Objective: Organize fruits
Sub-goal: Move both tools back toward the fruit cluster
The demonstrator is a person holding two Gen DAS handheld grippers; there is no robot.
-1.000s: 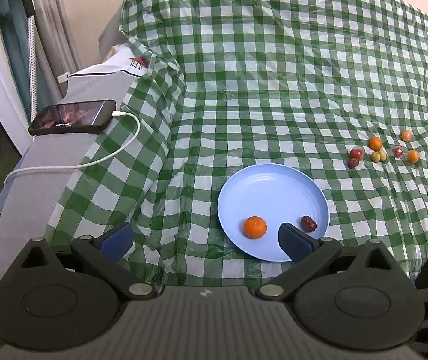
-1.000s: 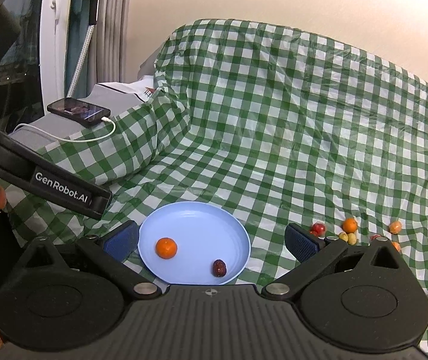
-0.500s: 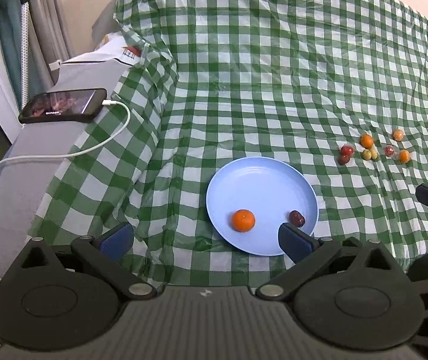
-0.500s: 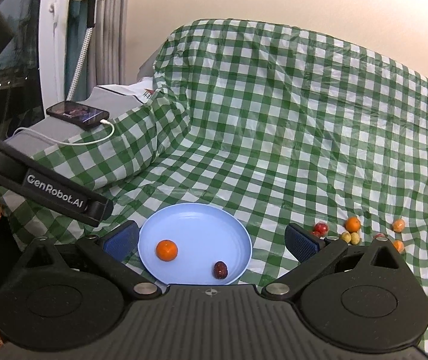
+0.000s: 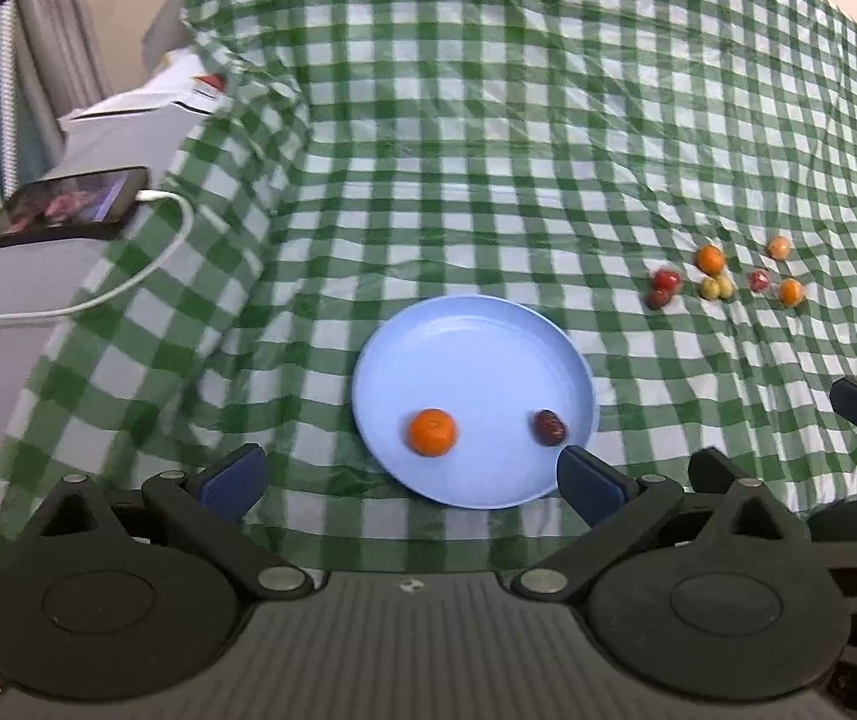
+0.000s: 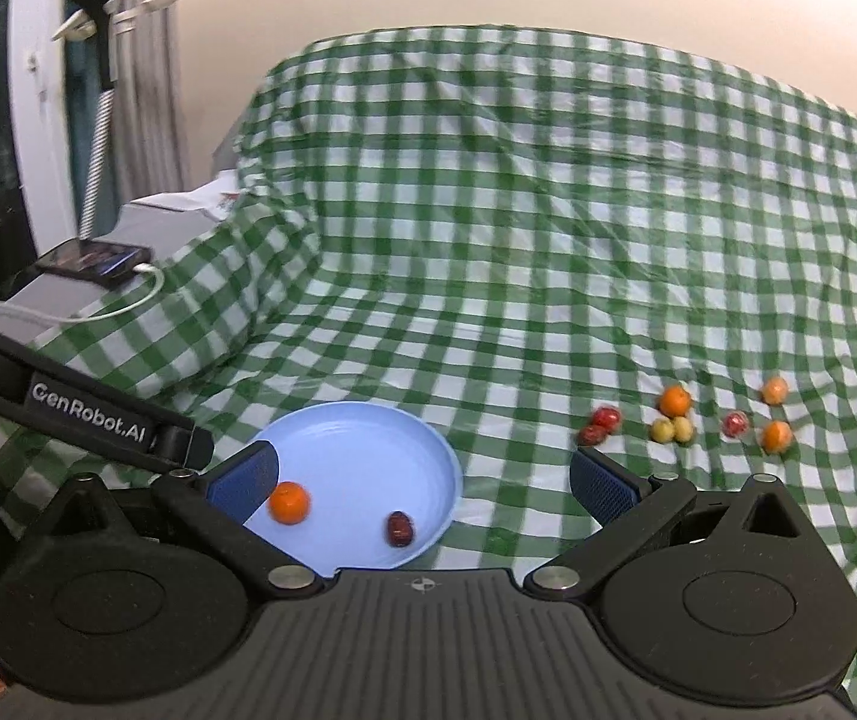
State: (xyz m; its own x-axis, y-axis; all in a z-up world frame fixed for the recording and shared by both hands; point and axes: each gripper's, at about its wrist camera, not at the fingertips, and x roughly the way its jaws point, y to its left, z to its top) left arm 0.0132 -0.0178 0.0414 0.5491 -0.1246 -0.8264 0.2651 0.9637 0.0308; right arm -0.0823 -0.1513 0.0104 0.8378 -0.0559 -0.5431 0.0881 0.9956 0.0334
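Observation:
A light blue plate (image 5: 470,342) lies on the green checked cloth and holds a small orange (image 5: 432,432) and a dark red date (image 5: 550,426). Several small loose fruits lie to its right: red ones (image 5: 665,282), an orange one (image 5: 710,258), yellow-green ones (image 5: 718,287). My left gripper (image 5: 410,483) is open and empty just before the plate's near edge. My right gripper (image 6: 422,480) is open and empty, near the plate (image 6: 362,438); the loose fruits (image 6: 674,402) lie ahead to its right. The orange (image 6: 289,502) and date (image 6: 398,529) show there too.
A phone (image 5: 68,213) on a white charging cable (image 5: 146,267) lies on a grey surface at the left, beyond the cloth's edge. The left gripper's arm (image 6: 86,420) crosses the right wrist view at left. The cloth rises at the back against a wall.
Both views have shifted: the plate and fruits sit further left in the left wrist view and further right in the right wrist view. Both grippers stay open. No fruit has moved.

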